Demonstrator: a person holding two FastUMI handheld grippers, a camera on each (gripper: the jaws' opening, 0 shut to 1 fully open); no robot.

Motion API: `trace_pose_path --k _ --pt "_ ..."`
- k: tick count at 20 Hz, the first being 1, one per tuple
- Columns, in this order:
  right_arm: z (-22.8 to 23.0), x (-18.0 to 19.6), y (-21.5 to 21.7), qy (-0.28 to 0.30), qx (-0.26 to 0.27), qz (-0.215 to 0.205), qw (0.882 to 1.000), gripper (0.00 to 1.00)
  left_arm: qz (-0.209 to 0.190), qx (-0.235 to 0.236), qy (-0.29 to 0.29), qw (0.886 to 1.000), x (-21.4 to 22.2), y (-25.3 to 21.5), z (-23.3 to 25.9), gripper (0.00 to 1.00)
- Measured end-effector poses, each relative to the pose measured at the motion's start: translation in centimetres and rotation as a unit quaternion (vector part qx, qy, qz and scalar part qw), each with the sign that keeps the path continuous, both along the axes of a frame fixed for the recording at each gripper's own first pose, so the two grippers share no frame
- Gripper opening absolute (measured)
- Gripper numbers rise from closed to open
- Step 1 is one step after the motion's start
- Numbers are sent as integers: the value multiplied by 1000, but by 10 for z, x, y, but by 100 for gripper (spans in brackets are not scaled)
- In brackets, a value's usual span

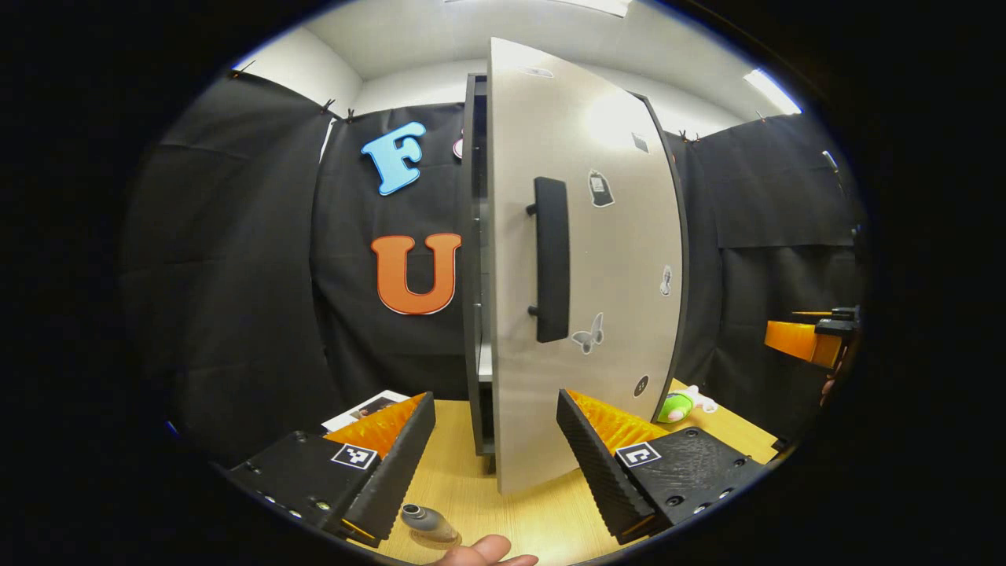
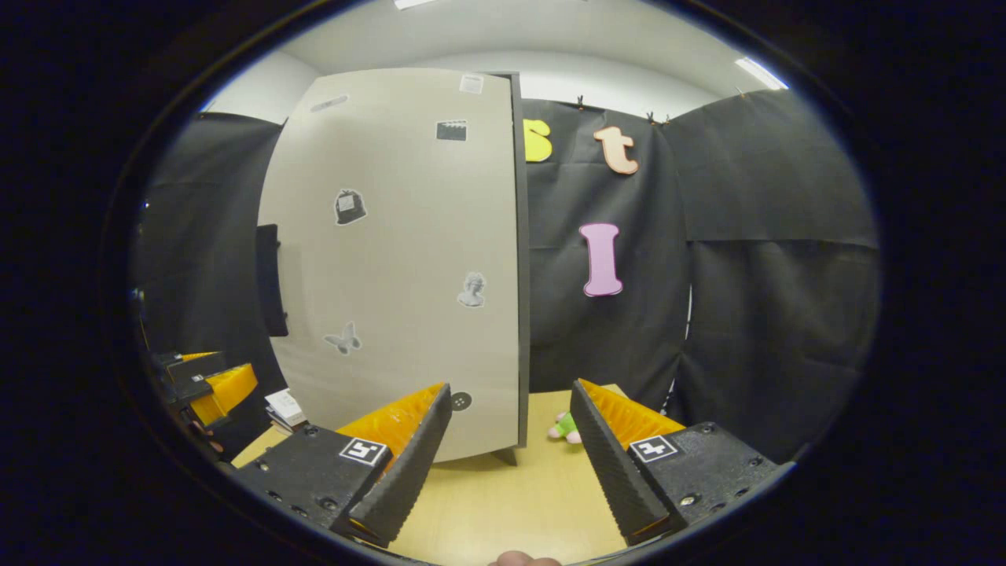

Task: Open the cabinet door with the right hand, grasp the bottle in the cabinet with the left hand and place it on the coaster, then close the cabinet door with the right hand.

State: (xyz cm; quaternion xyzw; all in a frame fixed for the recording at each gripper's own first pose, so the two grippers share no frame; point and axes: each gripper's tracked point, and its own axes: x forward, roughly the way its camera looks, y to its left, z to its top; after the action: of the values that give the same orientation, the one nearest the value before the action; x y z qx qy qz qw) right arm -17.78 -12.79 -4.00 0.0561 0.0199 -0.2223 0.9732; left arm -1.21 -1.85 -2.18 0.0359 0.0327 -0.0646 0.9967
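Grey door [image 1: 597,314]: stiff, light; I'd grab handle [image 1: 552,259].
My fingers: left gripper [image 1: 495,464], right gripper [image 2: 511,456] both released, empty.

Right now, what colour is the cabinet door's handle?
Black, a vertical bar handle on the pale grey cabinet door; clearest in the left gripper view.

Smooth satin door [image 1: 613,259] with matt black handle [image 1: 552,259]; light wood-grain table [image 1: 542,519]; ribbed fingers [image 1: 389,472]; at 6 o'clock, glossy grey bottle [image 1: 424,520]; matt cloth wall [image 1: 236,275].
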Motion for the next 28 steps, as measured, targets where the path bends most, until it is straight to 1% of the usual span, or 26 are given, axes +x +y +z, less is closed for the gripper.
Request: trace_pose_path --k 1,2,3,4,5,6,9,10,11,12,13,14,17,18,19,26,27,28 --pt "1 0 -2 -1 -1 2 1000 97 1 1 1 1000 0 -2 -1 95" --pt "2 0 -4 -4 -2 4 1000 98 1 1 1 1000 1 -4 -1 95" --pt "3 0 -5 -6 -2 5 1000 98 1 1 2 1000 1 -6 -2 95" --pt "2 1 -6 -6 -2 8 1000 94 2 0 1 1000 1 -7 -1 94" --pt "2 2 -7 -7 -2 11 1000 94 2 -2 1 1000 1 -8 0 94" --pt "1 2 -9 -6 -2 13 1000 98 2 -4 1 1000 2 -10 0 94" --pt "1 1 -15 -8 -1 13 1000 98 -3 -10 1 1000 1 -14 1 94" --pt "1 1 -16 -9 -1 12 1000 95 -5 -12 -1 1000 1 -15 2 94" --pt "0 0 -18 -9 -1 11 1000 98 -5 -13 -4 1000 0 -16 5 95" --pt "0 -1 -19 -9 -1 11 1000 98 -7 -14 -6 1000 -1 -18 5 94" --pt "-1 -1 -20 -10 0 12 1000 95 -7 -13 -7 1000 -1 -18 6 95" --pt "0 -1 -21 -10 1 11 1000 94 -6 -12 -8 1000 0 -18 6 95" --pt "1 -2 -22 -13 0 12 1000 94 -7 -11 -8 1000 0 -21 4 94" --pt "1 -2 -22 -13 0 12 1000 98 -6 -10 -8 1000 -1 -21 4 95" --pt "1 -3 -23 -12 -1 12 1000 98 -5 -10 -8 1000 -1 -21 4 95" --pt "2 -6 -25 -14 -1 14 1000 98 -1 -11 -11 1000 -5 -20 5 94" --pt "2 -7 -24 -14 -2 15 1000 94 -1 -12 -12 1000 -5 -20 5 95" --pt "3 -7 -24 -16 -2 16 1000 94 -1 -12 -12 1000 -5 -21 5 95"
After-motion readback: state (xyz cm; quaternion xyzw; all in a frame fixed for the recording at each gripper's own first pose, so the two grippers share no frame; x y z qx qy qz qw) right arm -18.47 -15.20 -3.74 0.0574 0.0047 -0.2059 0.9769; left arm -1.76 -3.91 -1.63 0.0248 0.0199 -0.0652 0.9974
